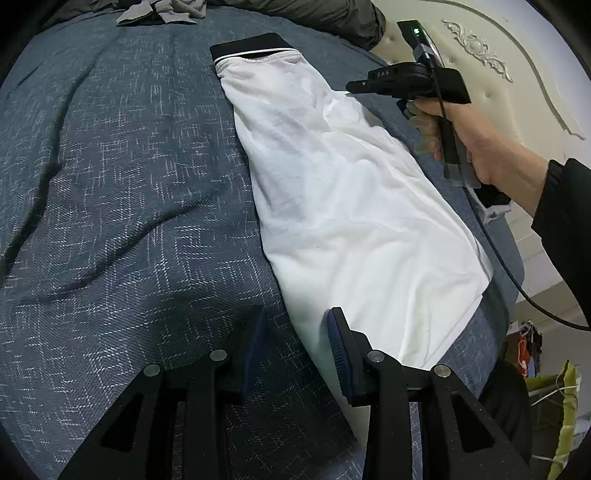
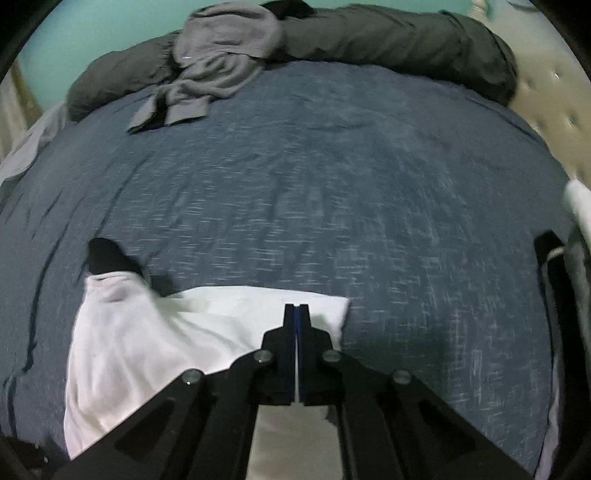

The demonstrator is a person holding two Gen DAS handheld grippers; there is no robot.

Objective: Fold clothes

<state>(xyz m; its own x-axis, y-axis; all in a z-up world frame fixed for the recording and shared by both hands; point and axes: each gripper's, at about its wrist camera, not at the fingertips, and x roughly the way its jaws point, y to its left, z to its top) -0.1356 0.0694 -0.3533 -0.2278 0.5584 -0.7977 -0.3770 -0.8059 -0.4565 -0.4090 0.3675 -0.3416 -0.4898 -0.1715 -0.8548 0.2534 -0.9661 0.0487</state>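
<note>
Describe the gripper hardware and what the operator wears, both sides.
Both grippers, left gripper and right gripper, have black skeletal linkage fingers with silver pivot pins and dark blue ribbed pads. The right unit carries a green LED, a black pistol grip and a black cable. The sleeve is black.

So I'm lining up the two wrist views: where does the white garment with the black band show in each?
Left wrist view: the white garment runs diagonally from the top centre, black band at the far end, down to the left gripper.
Right wrist view: it lies lower left, black band at its left end, under the shut right gripper.
Shared landmark: the grey clothes heaped at the blue bedspread's far edge.
</note>
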